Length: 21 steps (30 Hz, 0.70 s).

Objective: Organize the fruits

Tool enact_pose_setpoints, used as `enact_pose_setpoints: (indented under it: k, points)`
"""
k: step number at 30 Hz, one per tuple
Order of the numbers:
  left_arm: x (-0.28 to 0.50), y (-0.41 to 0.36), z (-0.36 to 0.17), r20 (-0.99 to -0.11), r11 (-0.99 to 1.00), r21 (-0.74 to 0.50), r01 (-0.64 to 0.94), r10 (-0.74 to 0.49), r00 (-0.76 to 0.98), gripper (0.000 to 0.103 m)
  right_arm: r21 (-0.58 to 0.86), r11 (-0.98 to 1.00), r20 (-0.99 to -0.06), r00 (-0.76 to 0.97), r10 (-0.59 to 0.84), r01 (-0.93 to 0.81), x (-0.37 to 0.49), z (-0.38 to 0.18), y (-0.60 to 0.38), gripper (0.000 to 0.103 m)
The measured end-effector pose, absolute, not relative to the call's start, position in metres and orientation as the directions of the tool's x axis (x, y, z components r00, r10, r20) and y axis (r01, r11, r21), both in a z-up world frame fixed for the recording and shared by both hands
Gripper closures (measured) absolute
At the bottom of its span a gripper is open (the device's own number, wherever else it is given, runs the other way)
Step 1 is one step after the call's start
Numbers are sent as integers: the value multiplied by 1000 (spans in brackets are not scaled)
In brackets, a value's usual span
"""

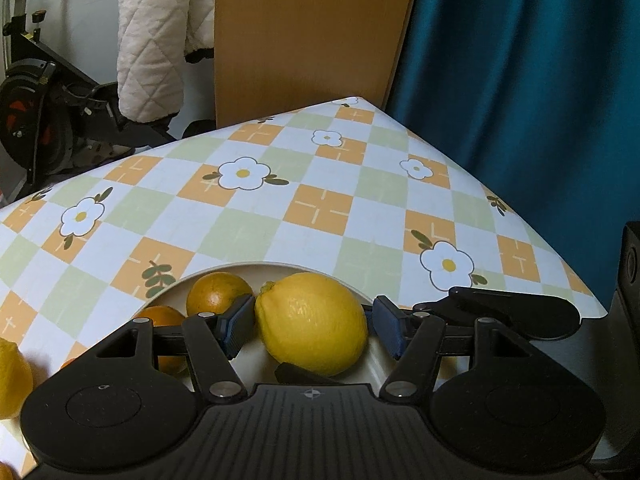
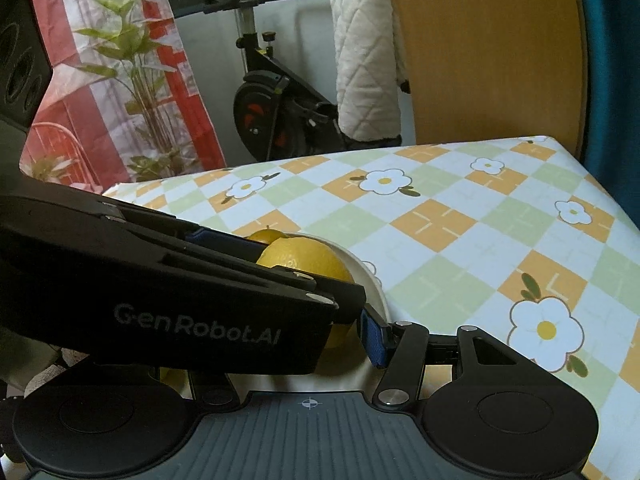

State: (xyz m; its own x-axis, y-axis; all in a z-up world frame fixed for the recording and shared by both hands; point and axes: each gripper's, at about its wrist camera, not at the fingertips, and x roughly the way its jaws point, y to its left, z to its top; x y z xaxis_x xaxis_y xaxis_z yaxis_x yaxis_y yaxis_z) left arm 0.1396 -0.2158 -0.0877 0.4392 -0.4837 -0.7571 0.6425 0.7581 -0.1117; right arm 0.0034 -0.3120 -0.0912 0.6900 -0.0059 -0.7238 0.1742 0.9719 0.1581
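Lemon (image 1: 311, 322), in white bowl (image 1: 280, 267) beside two oranges: left gripper (image 1: 308, 326) fingers apart, straddling it unclamped; right gripper (image 2: 304, 340) fingers' state indeterminable; placing step, next withdrawal.

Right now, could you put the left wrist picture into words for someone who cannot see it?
A large yellow lemon sits between the blue pads of the left tongs, over a white bowl that also holds two oranges. The bowl stands on a table with a checked, flowered cloth; whether the pads press the lemon is unclear.
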Motion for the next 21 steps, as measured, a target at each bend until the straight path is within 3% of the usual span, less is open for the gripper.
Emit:
enact_pose_setpoints:
  k: [21]
  points:
    - [135,-203,-77,-731,765,-137,630,-507,457,42,74,975,-744,663,-84,207,11,-81,-301,52]
